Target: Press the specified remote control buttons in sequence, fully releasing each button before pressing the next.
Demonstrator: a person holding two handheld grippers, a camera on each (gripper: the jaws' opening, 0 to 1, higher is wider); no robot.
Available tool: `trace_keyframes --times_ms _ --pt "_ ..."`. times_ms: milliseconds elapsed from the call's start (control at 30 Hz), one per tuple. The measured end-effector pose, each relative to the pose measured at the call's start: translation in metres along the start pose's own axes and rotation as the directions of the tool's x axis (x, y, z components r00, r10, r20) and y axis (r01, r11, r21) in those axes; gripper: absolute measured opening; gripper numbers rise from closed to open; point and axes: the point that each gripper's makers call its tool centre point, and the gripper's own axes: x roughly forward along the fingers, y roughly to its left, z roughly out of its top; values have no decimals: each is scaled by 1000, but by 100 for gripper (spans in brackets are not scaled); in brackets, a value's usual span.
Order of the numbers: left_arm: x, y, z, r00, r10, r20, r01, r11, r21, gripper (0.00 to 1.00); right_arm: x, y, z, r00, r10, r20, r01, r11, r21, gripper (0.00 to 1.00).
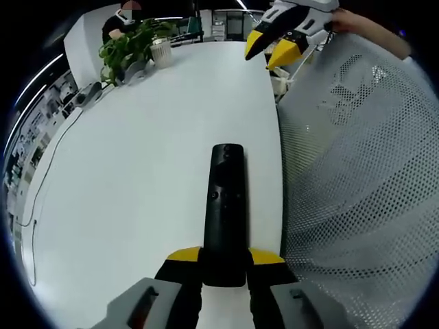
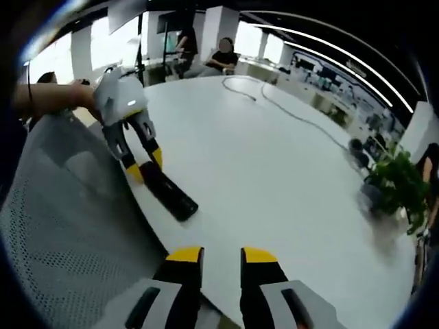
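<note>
In the left gripper view, a black remote control is seen lying lengthwise on a white table, running from the centre of the picture down toward 6 o'clock. Its near end is clamped between the yellow-tipped jaws of the left gripper, one jaw pressed against each side. Small buttons are visible on the remote's upper face, though their markings are too small to be read. At 3 o'clock a white mesh chair back is placed just beside the table edge. At 1 o'clock the right gripper is seen above the far table edge, its yellow tips set only narrowly apart and nothing held between them; a hand is seen behind it. At 11 o'clock a potted plant is standing near the table's far rim, and a thin cable is laid along the table at 9 o'clock.

In the right gripper view, the right gripper is shown at 6 o'clock, its jaws parted by a narrow gap with nothing between them, above the table edge. At 9 to 10 o'clock the left gripper is seen closed on the remote control, which is resting on the table near its edge. The mesh chair back is seen at 8 o'clock, the plant at 3 o'clock, and the cable is traced toward 1 o'clock.
</note>
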Motion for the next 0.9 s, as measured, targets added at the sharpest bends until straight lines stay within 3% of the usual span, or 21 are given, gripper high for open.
trace_keyframes --times_ms 267,500,900 --pt "0 -3 0 1000 -16 1 16 1000 21 25 19 8 26 998 52 24 -51 998 -43 15" --pt "-1 -3 0 1000 -18 8 18 1000 20 25 43 20 38 992 121 27 -119 991 -63 12" --pt "0 -3 0 1000 -21 4 21 999 27 25 64 23 51 985 174 13 -172 979 -106 8"
